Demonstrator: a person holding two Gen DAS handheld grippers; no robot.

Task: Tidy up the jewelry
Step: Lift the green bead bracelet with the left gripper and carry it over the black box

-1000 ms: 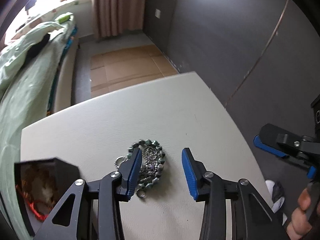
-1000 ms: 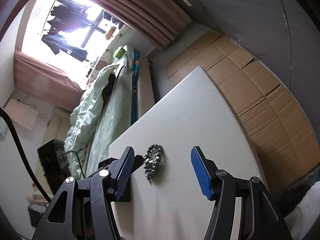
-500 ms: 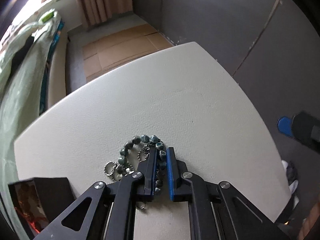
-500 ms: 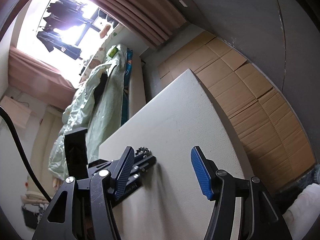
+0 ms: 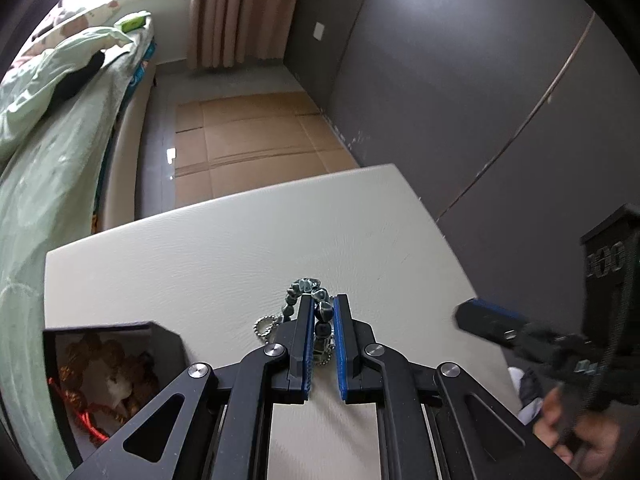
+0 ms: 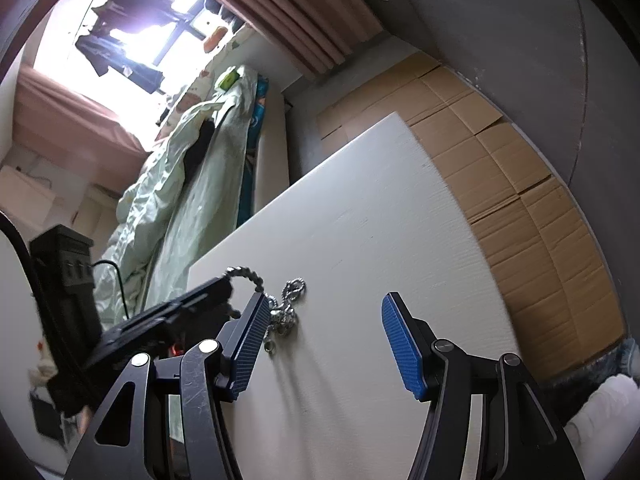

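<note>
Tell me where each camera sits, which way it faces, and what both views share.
Left wrist: rides the left claw, facing along the table; its fingers pinch the bead bracelet beside the black box; a hand shows at right.
Right wrist: rides the right claw, open, tilted toward the window.
Shared: table, bracelet, chain, bed, cardboard, and each other's claw.

We see a green-covered bed [image 5: 60,128] far left, flattened cardboard [image 5: 256,140] on the floor, pink curtains [image 5: 236,12] beyond.
</note>
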